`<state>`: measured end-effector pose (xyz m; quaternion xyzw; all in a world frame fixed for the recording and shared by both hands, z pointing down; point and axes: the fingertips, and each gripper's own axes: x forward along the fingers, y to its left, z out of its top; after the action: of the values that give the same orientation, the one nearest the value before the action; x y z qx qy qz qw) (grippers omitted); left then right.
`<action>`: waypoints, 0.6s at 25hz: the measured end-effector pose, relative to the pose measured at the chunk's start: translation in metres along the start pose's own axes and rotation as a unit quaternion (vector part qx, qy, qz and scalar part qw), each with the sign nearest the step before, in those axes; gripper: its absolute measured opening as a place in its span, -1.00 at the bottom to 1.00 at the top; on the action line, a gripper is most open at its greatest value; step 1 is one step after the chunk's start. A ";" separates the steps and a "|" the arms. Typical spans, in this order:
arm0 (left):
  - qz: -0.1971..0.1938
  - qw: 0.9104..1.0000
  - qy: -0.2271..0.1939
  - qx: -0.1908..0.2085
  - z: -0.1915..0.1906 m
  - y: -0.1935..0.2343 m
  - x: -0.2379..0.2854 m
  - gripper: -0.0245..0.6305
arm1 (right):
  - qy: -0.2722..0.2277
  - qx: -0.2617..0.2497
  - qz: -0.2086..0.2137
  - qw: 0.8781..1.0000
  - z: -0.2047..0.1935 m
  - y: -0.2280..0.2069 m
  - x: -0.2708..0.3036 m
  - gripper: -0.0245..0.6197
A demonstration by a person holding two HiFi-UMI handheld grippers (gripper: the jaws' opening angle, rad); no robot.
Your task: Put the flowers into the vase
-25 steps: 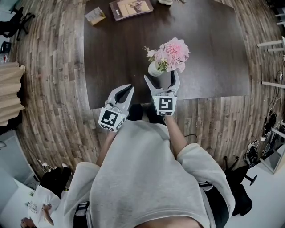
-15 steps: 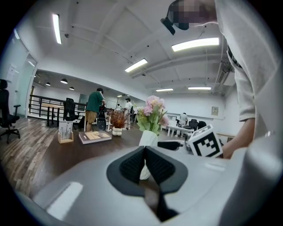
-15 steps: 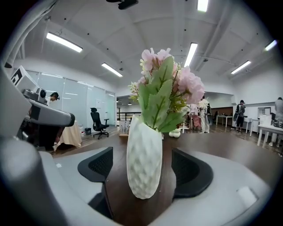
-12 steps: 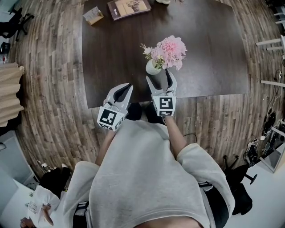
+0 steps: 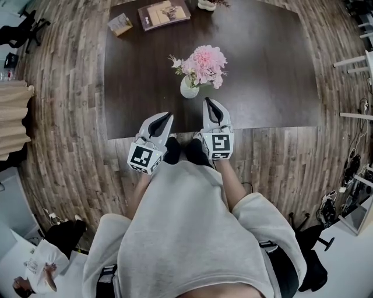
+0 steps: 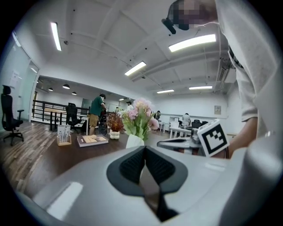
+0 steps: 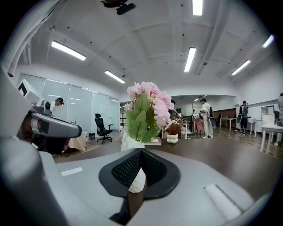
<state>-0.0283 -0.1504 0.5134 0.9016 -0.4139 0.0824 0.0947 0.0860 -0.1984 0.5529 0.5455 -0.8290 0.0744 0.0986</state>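
Note:
A white vase [image 5: 188, 89] holding pink flowers [image 5: 201, 60] stands upright on the dark table [image 5: 268, 70], a little back from its near edge. My right gripper [image 5: 208, 103] is shut, its tips just right of and nearer than the vase, not touching it. Its jaws have just been closing with nothing between them. My left gripper [image 5: 168, 116] is shut and empty at the table's near edge, left of the vase. The left gripper view shows the vase [image 6: 134, 141] and flowers [image 6: 140, 111] beyond the closed tips. In the right gripper view the vase [image 7: 129, 142] stands straight ahead.
A book [image 5: 164, 13], a small card holder [image 5: 120, 24] and a small pot with dried flowers [image 5: 206, 4] sit at the table's far side. Wooden floor surrounds the table. Other people stand far off in the room.
The right gripper's jaws, open around the vase a second ago, have shut. Both grippers have drawn back from the vase toward the table's near edge. The vase with flowers stays standing.

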 end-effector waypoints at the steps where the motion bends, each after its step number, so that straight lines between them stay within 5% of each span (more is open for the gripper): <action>1: 0.002 1.000 0.000 -0.002 -0.001 -0.003 -0.001 -0.89 | -0.004 0.000 0.007 1.000 0.003 0.000 -0.003 -0.92; 15: -0.014 1.000 -0.018 -0.001 -0.015 -0.027 -0.065 -0.89 | -0.015 0.001 0.015 1.000 0.006 0.058 -0.064 -0.93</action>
<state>-0.0509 -0.0817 0.5100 0.9084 -0.4033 0.0646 0.0891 0.0571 -0.1206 0.5305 0.5338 -0.8385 0.0688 0.0844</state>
